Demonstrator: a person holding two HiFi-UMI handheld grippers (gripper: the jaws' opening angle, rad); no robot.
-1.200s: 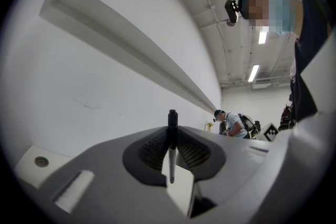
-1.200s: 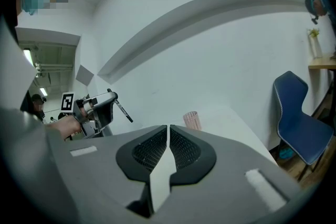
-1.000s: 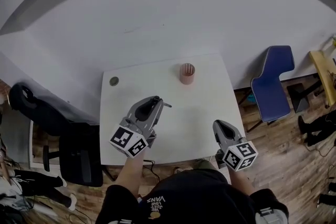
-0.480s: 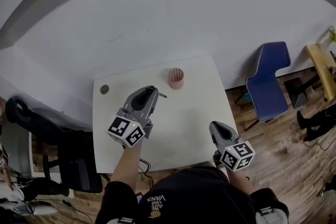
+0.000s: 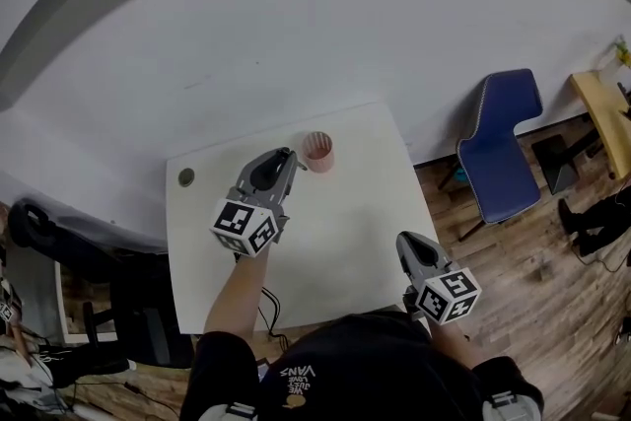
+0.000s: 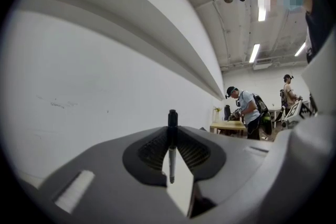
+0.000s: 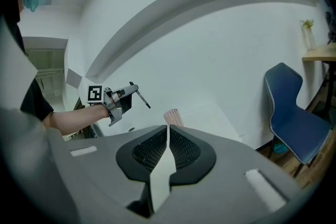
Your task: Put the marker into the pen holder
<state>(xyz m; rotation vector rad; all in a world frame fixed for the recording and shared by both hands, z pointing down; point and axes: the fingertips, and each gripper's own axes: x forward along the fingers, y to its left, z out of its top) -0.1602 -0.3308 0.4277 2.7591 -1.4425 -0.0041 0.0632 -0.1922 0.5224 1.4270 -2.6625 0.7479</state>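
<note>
1. The marker [image 6: 171, 140] is clamped between the jaws of the left gripper [image 5: 289, 159]. In the left gripper view the ribbed pads press on its barrel from both sides. It stands upright across them there, with its dark cap end above the pads and its pale end below.
2. In the right gripper view the marker [image 7: 143, 99] sticks out of the tip of the left gripper as a thin dark rod slanting down to the right. It is held in the air, clear of the tabletop [image 5: 340, 212].
3. The pen holder [image 5: 317, 151] is a pink ribbed cup standing upright near the far edge of the tabletop, open end up. In the head view the tip of the left gripper lies just beside its rim, on the left. Whether the marker is over the opening cannot be told.
4. The right gripper [image 5: 405, 241] is at the near right edge of the tabletop, well apart from the pen holder. Its jaws are together with nothing between them.
5. A small round object [image 5: 186, 177] lies near the far left corner of the tabletop.
6. A blue chair [image 5: 498, 158] stands on the wooden floor to the right of the tabletop, and a black chair [image 5: 59, 227] stands to the left.
7. A plain white wall [image 5: 296, 35] rises behind the tabletop. In the left gripper view, people [image 6: 245, 110] stand far off by a wooden table [image 6: 228, 126].
</note>
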